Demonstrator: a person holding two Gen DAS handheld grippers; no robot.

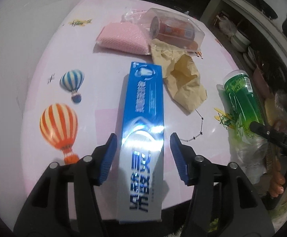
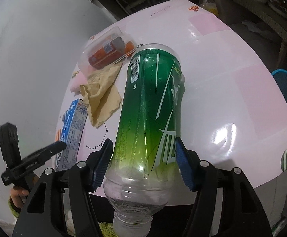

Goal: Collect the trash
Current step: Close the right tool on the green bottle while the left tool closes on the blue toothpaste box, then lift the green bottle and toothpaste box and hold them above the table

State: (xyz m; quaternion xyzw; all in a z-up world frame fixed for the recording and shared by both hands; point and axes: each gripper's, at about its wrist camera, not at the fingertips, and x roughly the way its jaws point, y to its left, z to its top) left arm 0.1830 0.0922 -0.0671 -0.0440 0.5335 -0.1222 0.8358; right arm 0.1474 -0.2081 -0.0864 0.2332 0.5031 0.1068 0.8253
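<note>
Both fisheye views bend straight lines hard toward a dark, vignetted rim. Light falls from above, cool and fairly bright on the glossy pink printed tablecloth [image 2: 232, 63], which throws back a white patch of glare at its near right. A similar hotspot washes out the lettering on the long blue cardboard toothpaste box [image 1: 143, 118]. The shelves behind stay dim, and the edges are soft.

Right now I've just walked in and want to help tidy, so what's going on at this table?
A person is clearing trash with two handheld tongs. The right tongs are clamped on an empty green plastic bottle, its neck pointing back toward the hand. The left tongs straddle a blue toothpaste box with a gap on each side, not gripping it yet. A crumpled brown paper bag, a pink cloth and a clear plastic container lie on the pink table.
</note>
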